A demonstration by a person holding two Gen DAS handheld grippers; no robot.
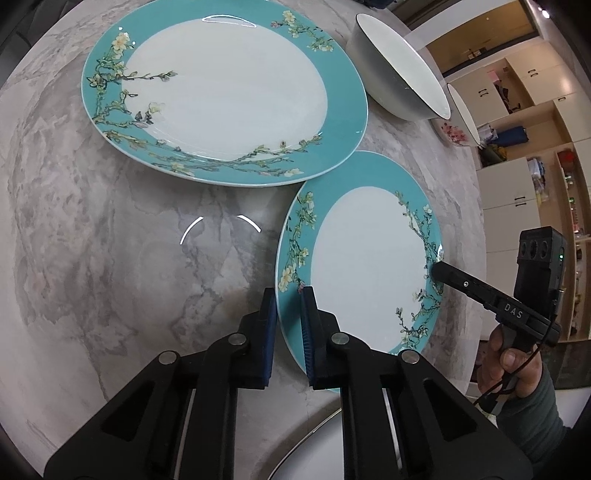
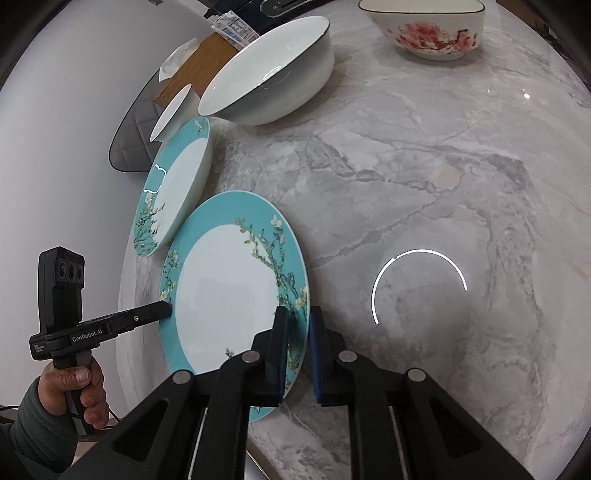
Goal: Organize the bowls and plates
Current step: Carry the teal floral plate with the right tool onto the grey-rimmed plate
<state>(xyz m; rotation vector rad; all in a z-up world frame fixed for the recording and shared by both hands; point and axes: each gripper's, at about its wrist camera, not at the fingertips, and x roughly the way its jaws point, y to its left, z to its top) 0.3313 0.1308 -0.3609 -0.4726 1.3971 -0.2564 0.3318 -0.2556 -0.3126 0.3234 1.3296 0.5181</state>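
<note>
A small teal-rimmed floral plate (image 1: 369, 266) (image 2: 229, 299) lies on the marble table (image 1: 110, 229). My left gripper (image 1: 289, 317) straddles its near rim, jaws narrowly apart around the edge; it shows in the right wrist view (image 2: 162, 310) at the plate's far rim. My right gripper (image 2: 298, 350) straddles the opposite rim, one finger over the plate, one outside; it shows in the left wrist view (image 1: 439, 267). A larger matching plate (image 1: 225, 92) (image 2: 173, 188) lies beyond. A plain white bowl (image 1: 399, 74) (image 2: 273, 70) and a pink-flowered bowl (image 2: 424, 29) (image 1: 458, 125) stand farther back.
A wooden board (image 2: 199, 66) with a small white cup (image 2: 173, 114) lies past the large plate. A metal-rimmed round object (image 1: 314, 443) sits under my left gripper. Cabinets (image 1: 517, 110) stand beyond the table's right edge. Bare marble (image 2: 443, 184) spreads to the right.
</note>
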